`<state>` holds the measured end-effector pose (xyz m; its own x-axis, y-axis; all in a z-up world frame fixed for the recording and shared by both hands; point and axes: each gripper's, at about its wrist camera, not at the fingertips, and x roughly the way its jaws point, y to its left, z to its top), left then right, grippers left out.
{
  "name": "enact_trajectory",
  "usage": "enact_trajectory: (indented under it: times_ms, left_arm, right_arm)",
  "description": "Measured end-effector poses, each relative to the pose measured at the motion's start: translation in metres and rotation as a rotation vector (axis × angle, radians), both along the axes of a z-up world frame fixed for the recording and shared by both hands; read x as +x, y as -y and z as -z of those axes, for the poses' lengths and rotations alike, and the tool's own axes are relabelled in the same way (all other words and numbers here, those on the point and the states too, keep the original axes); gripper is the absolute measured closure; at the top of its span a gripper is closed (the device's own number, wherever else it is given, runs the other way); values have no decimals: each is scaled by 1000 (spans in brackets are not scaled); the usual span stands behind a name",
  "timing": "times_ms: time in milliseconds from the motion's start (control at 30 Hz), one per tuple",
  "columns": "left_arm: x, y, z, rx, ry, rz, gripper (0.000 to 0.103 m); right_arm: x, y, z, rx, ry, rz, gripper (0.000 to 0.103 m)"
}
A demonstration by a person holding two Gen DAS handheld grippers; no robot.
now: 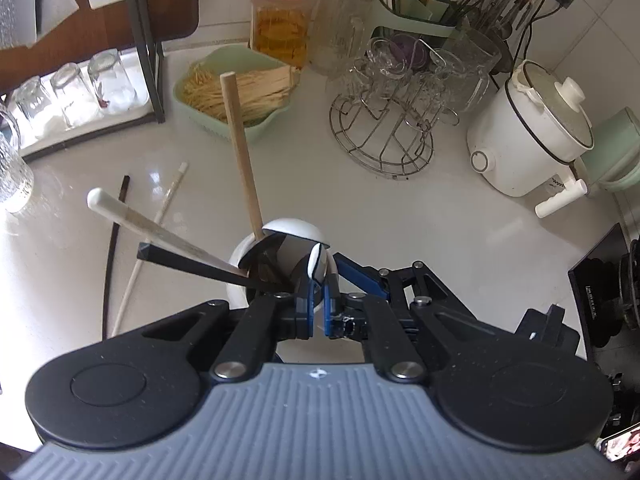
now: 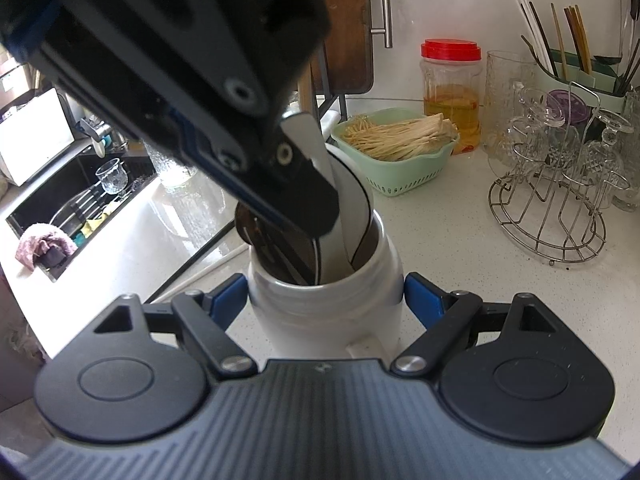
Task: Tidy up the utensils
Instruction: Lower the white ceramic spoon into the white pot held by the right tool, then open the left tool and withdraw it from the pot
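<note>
My right claw (image 2: 326,300) is clamped around the white jar (image 2: 324,300), a blue pad pressed to each side of it, the jar standing upright on the pale surface (image 2: 460,240). In the right wrist view my left claw (image 2: 320,216) comes in from eleven o'clock, reaching down over the jar's mouth. Its jaws are pinched tight on a white spoon with a dark line (image 1: 317,266), the spoon's bowl dipping into the jar's opening.

Already in the jar: a wooden stick (image 1: 242,152) leaning up toward twelve o'clock in the left wrist view, a white-handled utensil (image 1: 160,226) and a black-handled one (image 1: 188,266), both fanning out toward ten o'clock.

Out on the surface, at nine o'clock of the jar, a dark chopstick (image 1: 114,240) and a white chopstick (image 1: 150,248) lie loose, crossing each other.

Farther off at twelve o'clock sits a green basket (image 1: 224,120) of pale mushrooms, a red-lidded jar (image 1: 284,20) behind it. At two o'clock stands a wire rack (image 1: 384,132) of glasses.
</note>
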<state>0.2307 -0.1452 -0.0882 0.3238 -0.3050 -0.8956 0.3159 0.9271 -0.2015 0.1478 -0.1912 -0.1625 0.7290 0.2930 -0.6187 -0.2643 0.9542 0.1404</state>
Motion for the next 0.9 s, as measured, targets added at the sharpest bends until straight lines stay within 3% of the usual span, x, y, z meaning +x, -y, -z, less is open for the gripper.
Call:
enact_trajectory:
  times_ms: [233,400,567,900]
  left_arm:
    - [-2,-7,-3,-19,10,-13,98]
    - [-9,-17,-15,-54,41,-30,84]
    - [-18,-33,-35,-106,94,-48,77]
    - [-40,-82,-72,-202,222,-114,76]
  right_arm:
    - [0,-2,0,-7,-2,3,16]
    - [0,-1,0,-7,-7,5,16]
    - [-1,-2,-1,-9,-12,7,16]
    - [0,-3,-2,-23,-22,8,16]
